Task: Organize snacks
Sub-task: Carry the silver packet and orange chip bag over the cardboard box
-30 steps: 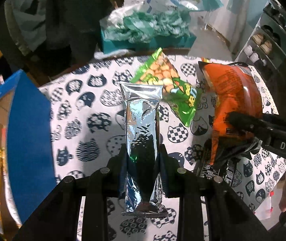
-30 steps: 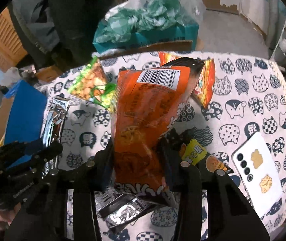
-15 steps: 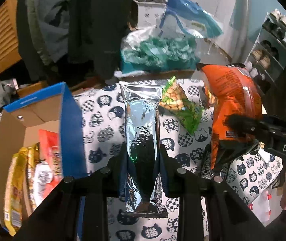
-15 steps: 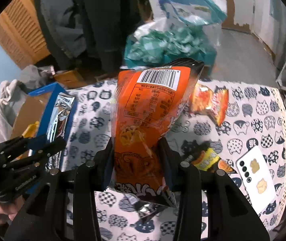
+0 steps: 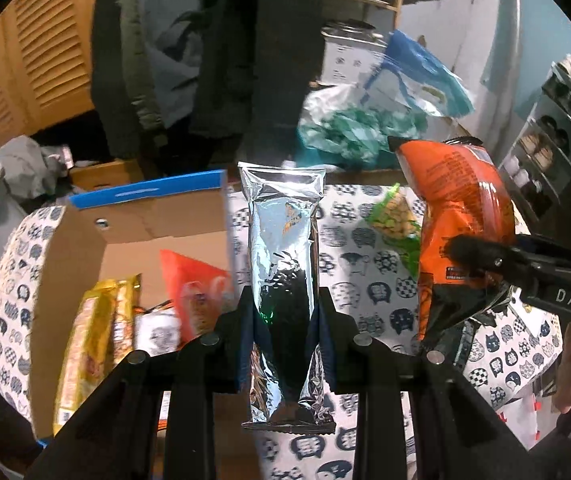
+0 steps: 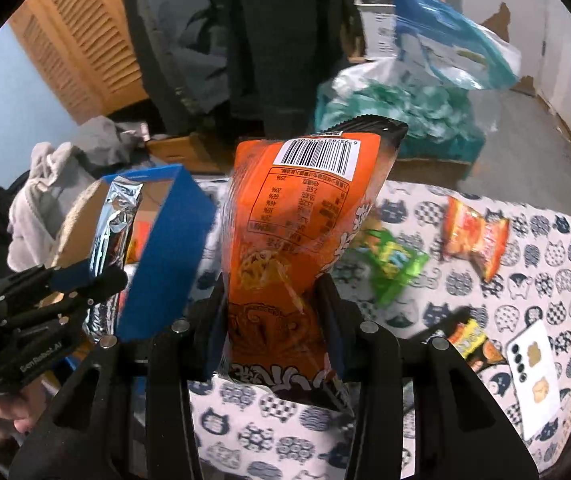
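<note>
My left gripper is shut on a long silver foil packet, held upright just right of the blue cardboard box. The box holds a yellow packet and a red packet. My right gripper is shut on an orange snack bag with a barcode, held above the table. The orange bag also shows in the left wrist view, and the silver packet and the box show in the right wrist view. A green snack bag and a small orange packet lie on the cat-print tablecloth.
A white phone and a small dark yellow packet lie at the table's right. A teal box of green wrapped items and a blue bag stand beyond the far edge. Hanging clothes and a louvred door are behind.
Both grippers have risen and swung left with their packets. The blue box's open inside has come into the left wrist view, and the silver packet now sits at its right wall.
</note>
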The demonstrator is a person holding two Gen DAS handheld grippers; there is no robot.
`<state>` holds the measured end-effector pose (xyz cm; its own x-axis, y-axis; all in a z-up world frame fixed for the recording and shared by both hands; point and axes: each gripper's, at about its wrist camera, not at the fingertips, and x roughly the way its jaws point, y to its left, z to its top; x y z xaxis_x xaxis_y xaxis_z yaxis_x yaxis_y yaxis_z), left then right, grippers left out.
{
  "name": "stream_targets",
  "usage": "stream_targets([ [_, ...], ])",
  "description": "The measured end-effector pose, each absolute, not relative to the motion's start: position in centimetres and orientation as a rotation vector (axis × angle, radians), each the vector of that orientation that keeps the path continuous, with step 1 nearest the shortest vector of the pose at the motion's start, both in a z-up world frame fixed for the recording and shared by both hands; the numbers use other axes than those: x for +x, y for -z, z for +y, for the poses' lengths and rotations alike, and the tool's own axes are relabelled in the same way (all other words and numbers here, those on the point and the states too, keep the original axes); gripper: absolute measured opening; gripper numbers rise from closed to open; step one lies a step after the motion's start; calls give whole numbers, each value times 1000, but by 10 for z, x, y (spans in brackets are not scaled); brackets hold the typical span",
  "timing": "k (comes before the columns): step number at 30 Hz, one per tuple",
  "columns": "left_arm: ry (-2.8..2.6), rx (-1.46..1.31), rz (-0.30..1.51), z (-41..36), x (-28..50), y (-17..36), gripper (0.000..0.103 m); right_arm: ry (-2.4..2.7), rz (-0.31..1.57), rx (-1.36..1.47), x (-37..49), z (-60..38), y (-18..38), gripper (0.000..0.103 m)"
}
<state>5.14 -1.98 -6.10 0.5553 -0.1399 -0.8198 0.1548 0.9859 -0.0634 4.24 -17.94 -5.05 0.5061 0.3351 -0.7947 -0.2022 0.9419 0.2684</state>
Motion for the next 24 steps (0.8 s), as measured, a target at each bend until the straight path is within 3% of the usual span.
stream_targets([
  [24, -41, -149, 982, 128, 42, 80, 29, -552, 995, -4, 68, -12, 32, 40],
])
